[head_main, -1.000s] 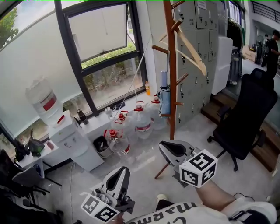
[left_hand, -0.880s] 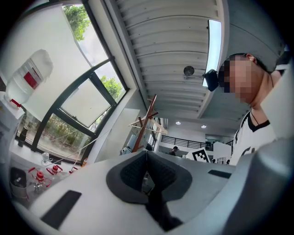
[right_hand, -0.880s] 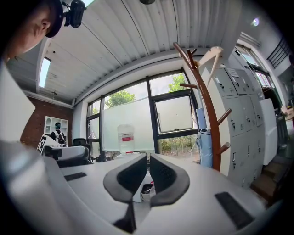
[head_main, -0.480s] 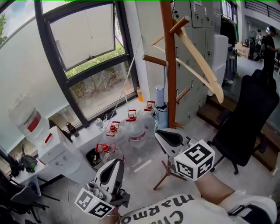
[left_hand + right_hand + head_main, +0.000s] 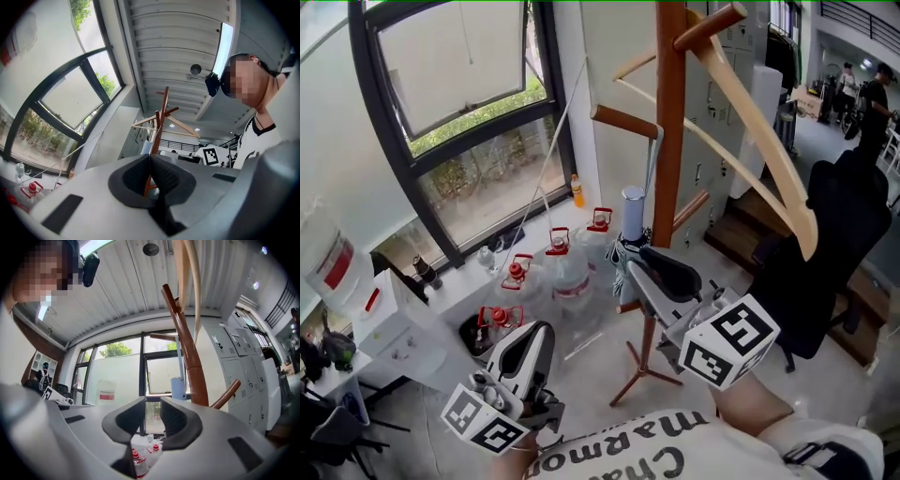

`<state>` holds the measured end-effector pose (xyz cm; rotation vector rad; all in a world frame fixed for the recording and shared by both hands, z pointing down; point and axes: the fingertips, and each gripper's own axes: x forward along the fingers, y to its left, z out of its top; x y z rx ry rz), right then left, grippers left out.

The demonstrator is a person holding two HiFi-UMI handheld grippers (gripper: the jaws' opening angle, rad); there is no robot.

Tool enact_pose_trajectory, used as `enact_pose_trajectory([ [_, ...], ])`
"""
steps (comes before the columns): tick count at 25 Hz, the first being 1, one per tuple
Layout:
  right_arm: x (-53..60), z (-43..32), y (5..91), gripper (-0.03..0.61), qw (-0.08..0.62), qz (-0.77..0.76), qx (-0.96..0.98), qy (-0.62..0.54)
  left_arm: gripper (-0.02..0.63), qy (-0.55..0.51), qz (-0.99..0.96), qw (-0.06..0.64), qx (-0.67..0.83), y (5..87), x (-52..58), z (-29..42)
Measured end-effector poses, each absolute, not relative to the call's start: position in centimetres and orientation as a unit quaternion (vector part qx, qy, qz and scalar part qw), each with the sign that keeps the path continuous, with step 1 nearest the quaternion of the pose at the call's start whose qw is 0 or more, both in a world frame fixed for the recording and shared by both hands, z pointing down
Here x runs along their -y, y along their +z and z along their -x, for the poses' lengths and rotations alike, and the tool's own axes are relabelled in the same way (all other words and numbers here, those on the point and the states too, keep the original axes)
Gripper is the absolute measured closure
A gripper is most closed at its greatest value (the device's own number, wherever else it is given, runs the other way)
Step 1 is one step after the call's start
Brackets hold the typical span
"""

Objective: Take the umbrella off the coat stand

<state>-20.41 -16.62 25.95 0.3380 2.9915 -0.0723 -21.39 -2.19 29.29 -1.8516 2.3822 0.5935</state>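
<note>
Umbrella (image 5: 632, 214) seems to hang untouched on the coat stand (image 5: 670, 141); my right gripper (image 5: 654, 265), near it, is opening empty; left gripper (image 5: 532, 339) pressed together.

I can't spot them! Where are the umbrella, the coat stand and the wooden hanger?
umbrella (image 5: 632, 214), head view, its pale handle.
coat stand (image 5: 670, 141), head view, the brown upright post.
wooden hanger (image 5: 766, 141), head view, its long curved arm.

Coat stand (image 5: 671, 141): reddish-brown wood, glossy varnish. Hanger (image 5: 764, 141): pale wood, matt. Umbrella (image 5: 632, 214): smooth pale handle, probably plastic; dark cloth canopy. Water bottles (image 5: 567, 274): clear plastic. Floor (image 5: 591, 384): smooth grey, slight sheen.
</note>
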Motion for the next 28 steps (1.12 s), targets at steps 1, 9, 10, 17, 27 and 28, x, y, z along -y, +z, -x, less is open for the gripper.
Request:
enact_pose_trajectory([
  [1,16.9,20.7,26.1,0.453,0.063,-0.113,-0.991,-0.027,0.589,0.192,0.607,0.031,-0.771,29.3,2.7,21.7],
  [9,18.9,22.9,25.8,0.377,0.063,-0.06,-0.996,-0.021,0.589,0.189,0.65,0.026,-0.735,28.8,5.6,25.4],
  [10,19.2,23.2,25.4,0.377,0.066,-0.049,-0.996,-0.017,0.589,0.188,0.66,0.027,-0.727,28.7,6.1,25.9],
  [17,20.1,25.4,23.9,0.377,0.071,0.043,-0.997,0.004,0.589,0.174,0.724,0.023,-0.667,27.1,8.4,31.0],
  [27,21.1,27.1,24.1,0.377,0.063,0.176,-0.982,0.025,0.589,0.178,0.814,-0.001,-0.553,27.3,12.5,35.0],
  [28,21.2,27.2,24.1,0.377,0.057,0.19,-0.98,0.028,0.589,0.181,0.821,-0.006,-0.542,27.4,13.0,35.4],
])
